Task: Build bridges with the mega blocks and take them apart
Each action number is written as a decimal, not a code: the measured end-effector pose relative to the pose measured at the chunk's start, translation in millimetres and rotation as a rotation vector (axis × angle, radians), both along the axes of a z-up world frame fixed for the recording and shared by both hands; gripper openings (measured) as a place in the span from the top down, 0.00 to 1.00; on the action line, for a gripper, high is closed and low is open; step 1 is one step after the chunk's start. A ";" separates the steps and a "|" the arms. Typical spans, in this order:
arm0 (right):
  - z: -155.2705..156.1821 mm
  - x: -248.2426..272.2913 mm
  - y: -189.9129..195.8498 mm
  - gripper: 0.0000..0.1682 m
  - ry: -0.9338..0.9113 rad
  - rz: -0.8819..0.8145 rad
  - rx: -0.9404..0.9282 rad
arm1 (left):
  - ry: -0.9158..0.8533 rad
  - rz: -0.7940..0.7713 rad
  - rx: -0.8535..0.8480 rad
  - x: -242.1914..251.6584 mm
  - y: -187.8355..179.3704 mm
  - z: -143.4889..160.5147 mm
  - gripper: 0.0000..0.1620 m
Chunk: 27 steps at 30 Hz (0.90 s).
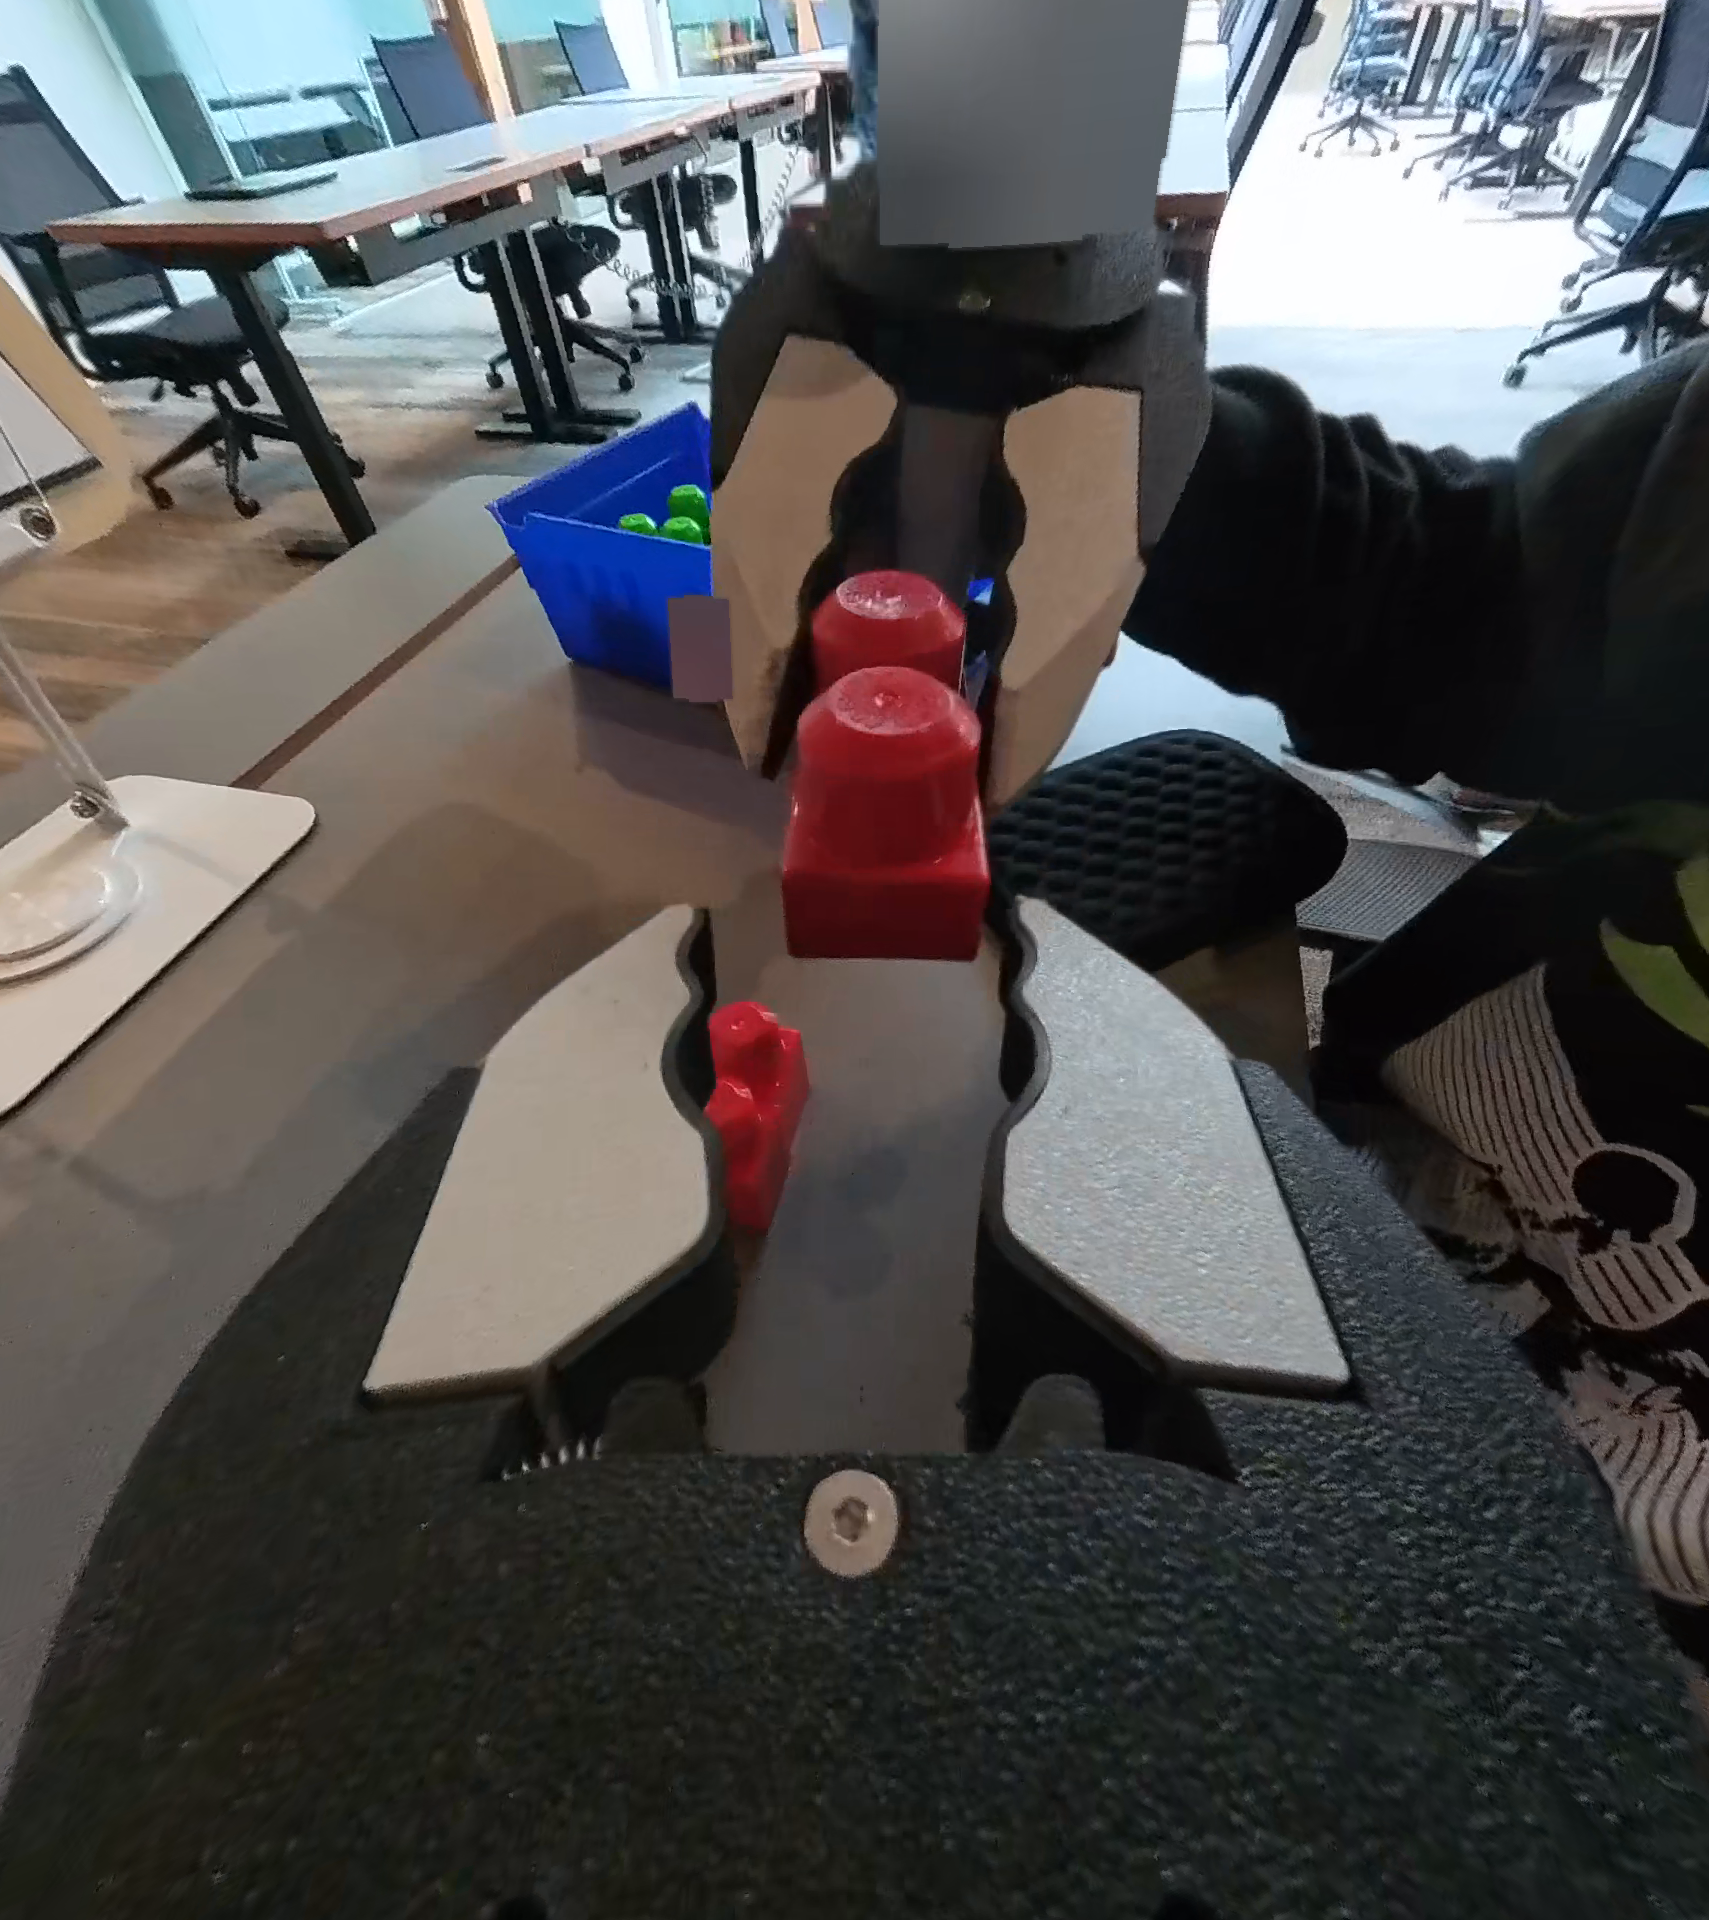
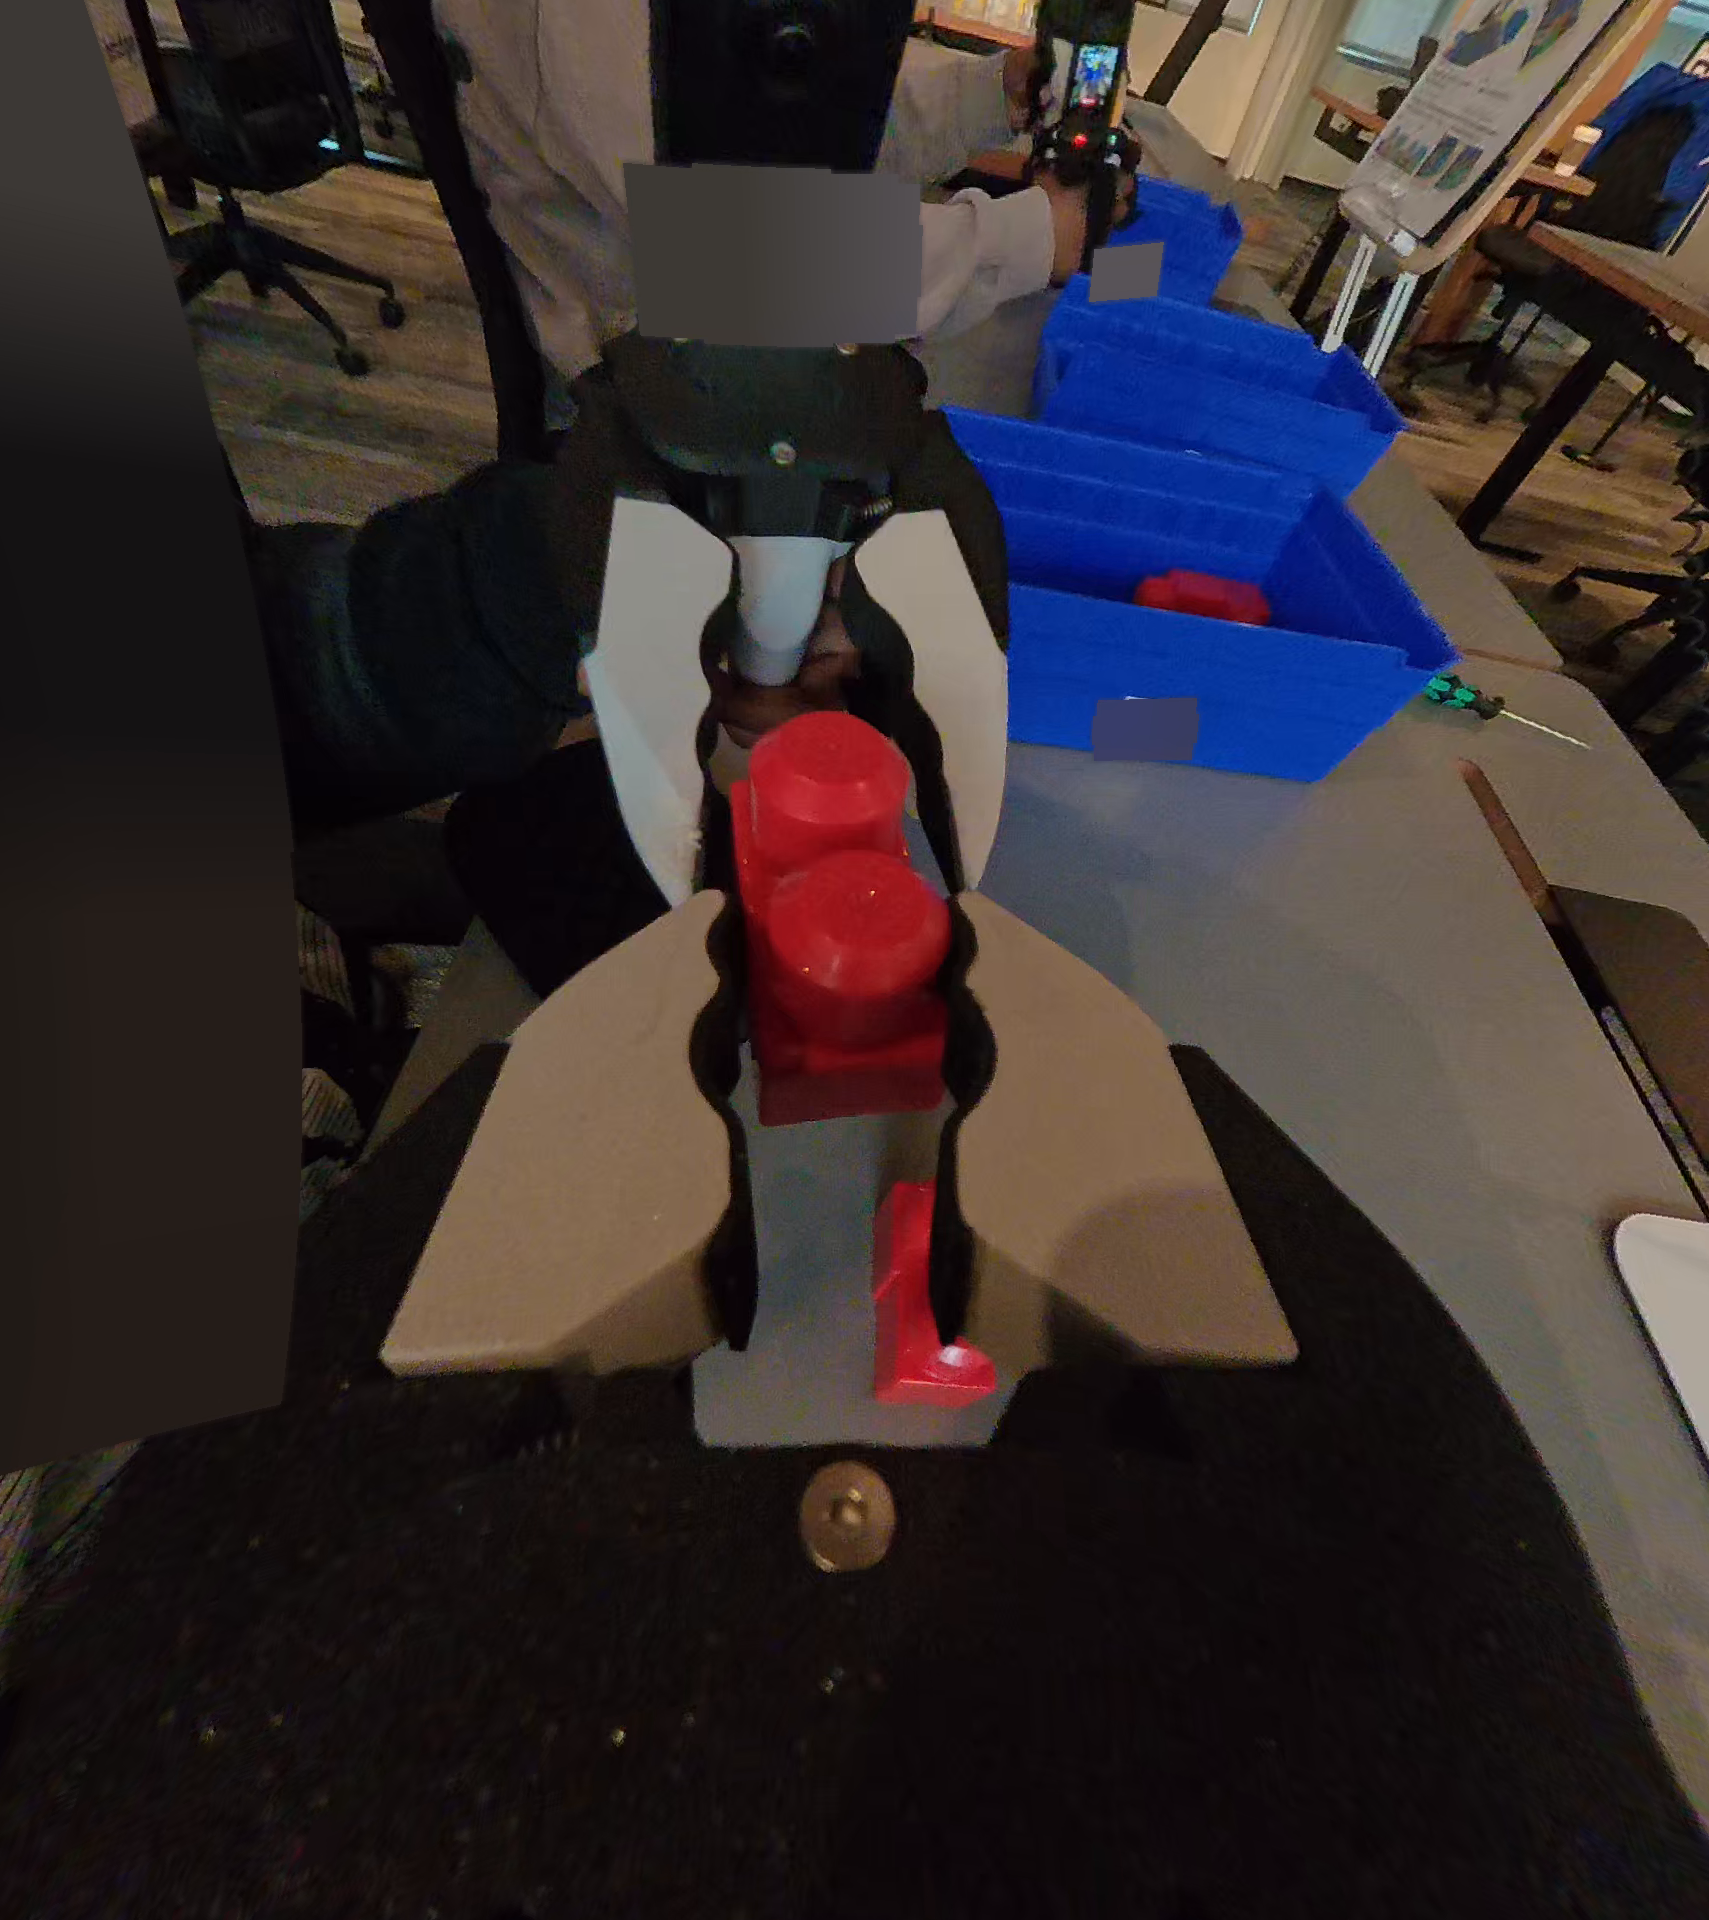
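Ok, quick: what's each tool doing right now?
Left tool: open, loosely straddling one end of the red block.
Right tool: closed on the red block.

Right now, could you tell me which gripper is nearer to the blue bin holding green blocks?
Right. The right gripper is just in front of the blue bin, on the red block's far end; the left gripper is at its other end.

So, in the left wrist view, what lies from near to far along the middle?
Left gripper → small red block on table → held red block → right gripper → blue bin.
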State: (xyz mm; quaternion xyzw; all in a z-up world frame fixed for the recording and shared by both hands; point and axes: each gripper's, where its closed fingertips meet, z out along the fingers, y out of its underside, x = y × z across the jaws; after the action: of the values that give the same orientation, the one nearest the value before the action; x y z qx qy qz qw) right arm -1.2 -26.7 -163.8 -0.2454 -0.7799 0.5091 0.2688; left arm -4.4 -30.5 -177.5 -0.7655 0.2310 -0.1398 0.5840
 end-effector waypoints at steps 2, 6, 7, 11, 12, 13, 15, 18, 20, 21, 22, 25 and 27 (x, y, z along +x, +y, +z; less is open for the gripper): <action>0.0 1.3 -0.7 0.79 -0.008 0.002 -0.003 | 0.011 -0.002 0.000 -0.1 -1.3 -2.1 0.73; -1.4 0.5 -0.4 0.79 -0.020 -0.002 0.002 | 0.032 -0.008 0.049 2.1 -4.0 0.0 0.79; -2.9 0.3 -1.1 0.79 -0.026 -0.001 0.008 | 0.041 -0.007 0.051 1.9 -4.9 -0.6 0.79; -7.9 3.4 -5.8 0.80 -0.078 0.027 0.059 | 0.046 -0.022 0.044 4.6 -8.4 -5.1 0.79; -10.2 4.8 -6.5 0.80 -0.108 0.035 0.091 | 0.042 -0.030 0.044 5.8 -9.1 -6.2 0.79; -13.1 6.5 -6.6 0.79 -0.147 0.045 0.135 | 0.039 -0.041 0.040 7.6 -9.8 -8.2 0.79; -21.5 11.7 -4.9 0.71 -0.248 0.077 0.264 | 0.054 -0.051 0.030 10.8 -9.9 -12.9 0.79; -28.1 14.7 -1.7 0.70 -0.361 0.095 0.462 | 0.066 -0.058 0.023 14.7 -9.0 -16.4 0.79; -30.6 17.7 -2.9 0.70 -0.440 0.114 0.554 | 0.079 -0.053 0.016 15.0 -8.6 -18.2 0.79; -31.5 17.6 -2.3 0.70 -0.472 0.111 0.594 | 0.086 -0.050 0.013 14.7 -8.3 -19.3 0.79; -32.6 17.9 -1.7 0.71 -0.501 0.114 0.629 | 0.086 -0.048 0.011 14.7 -8.1 -19.7 0.79; -34.1 16.9 -2.7 0.75 -0.550 0.113 0.690 | 0.081 -0.043 0.011 13.9 -8.0 -20.8 0.79; -34.9 15.5 -4.7 0.77 -0.560 0.115 0.704 | 0.074 -0.040 0.014 12.9 -8.1 -21.0 0.79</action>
State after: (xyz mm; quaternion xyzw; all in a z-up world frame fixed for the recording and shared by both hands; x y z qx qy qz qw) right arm 14.3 -31.4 -198.7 -0.2239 -0.9605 0.1410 0.0858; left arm 8.5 -38.5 -198.5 -0.7612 0.2685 -0.1215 0.5777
